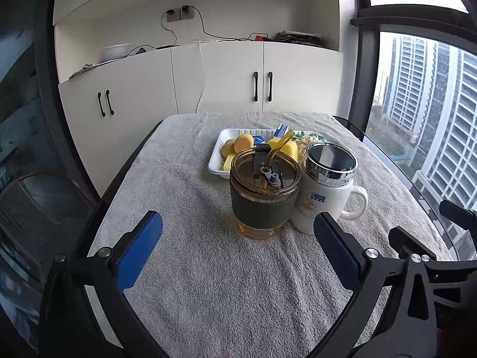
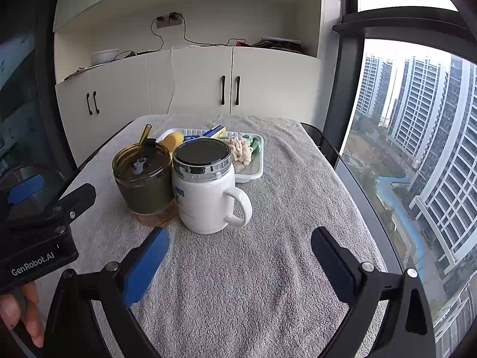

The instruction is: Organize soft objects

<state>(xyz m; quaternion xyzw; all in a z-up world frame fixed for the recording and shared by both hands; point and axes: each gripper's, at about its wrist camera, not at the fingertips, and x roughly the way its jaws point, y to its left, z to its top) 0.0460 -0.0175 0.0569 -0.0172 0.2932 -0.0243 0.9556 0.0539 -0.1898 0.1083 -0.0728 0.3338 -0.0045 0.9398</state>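
A white tray [image 1: 215, 156] [image 2: 257, 170] at the far middle of the table holds yellow sponges [image 1: 243, 142] [image 2: 173, 140], a beige knotted rope piece [image 2: 240, 149], something green [image 2: 254, 142] and a blue-and-white packet [image 1: 280, 131] [image 2: 214, 131]. In front of it stand an amber glass cup [image 1: 263, 191] [image 2: 141, 179] with a dark sleeve, lid and straw, and a white mug [image 1: 326, 191] [image 2: 205, 191] with a chrome lid. My left gripper [image 1: 238, 232] is open, short of the amber cup. Empty and open, my right gripper [image 2: 240, 247] hangs just before the mug.
A grey towel [image 1: 208, 268] [image 2: 253, 283] covers the glass table. White cabinets [image 1: 223, 77] stand behind it, and a large window [image 2: 417, 149] runs along the right. A person's hand [image 2: 21, 313] holds the left gripper body [image 2: 35, 232] at the lower left of the right wrist view.
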